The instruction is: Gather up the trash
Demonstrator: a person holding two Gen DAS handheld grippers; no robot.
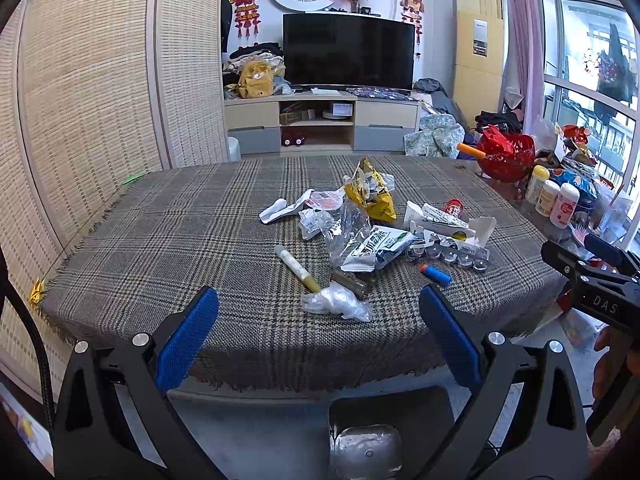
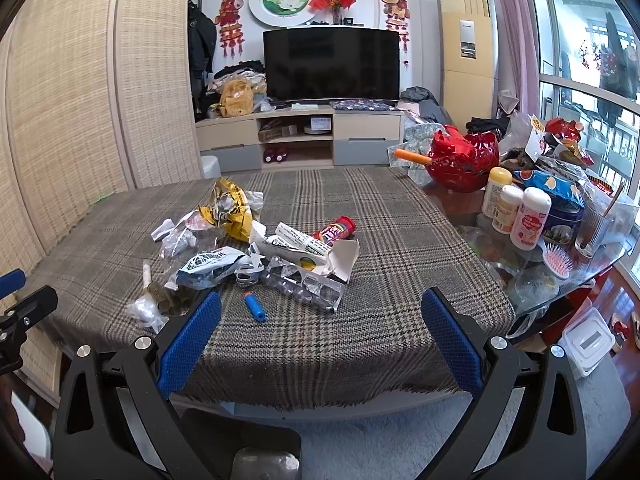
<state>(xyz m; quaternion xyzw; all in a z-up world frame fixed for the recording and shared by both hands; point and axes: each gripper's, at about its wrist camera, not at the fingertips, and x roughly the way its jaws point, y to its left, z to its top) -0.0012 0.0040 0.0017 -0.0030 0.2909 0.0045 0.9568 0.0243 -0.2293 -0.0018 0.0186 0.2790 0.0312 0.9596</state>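
Both claws, left claw (image 1: 319, 308) and right claw (image 2: 321, 312), hang wide apart and empty over the near edge of the plaid-covered surface (image 1: 160, 232), trash heaped at its centre. Risks: the loose blue foam dart (image 2: 254, 307) may roll off; the crinkly clear wrapper (image 1: 337, 305) could slip. Right claw's body reads "DAS"; wrapper print is unreadable.

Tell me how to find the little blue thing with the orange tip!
Look at the checked tablecloth and the pile of wrappers in its middle. At the pile's near edge, in front of the clear plastic tray, lies a small blue foam dart. It is the only plain blue tube there, lying alone.
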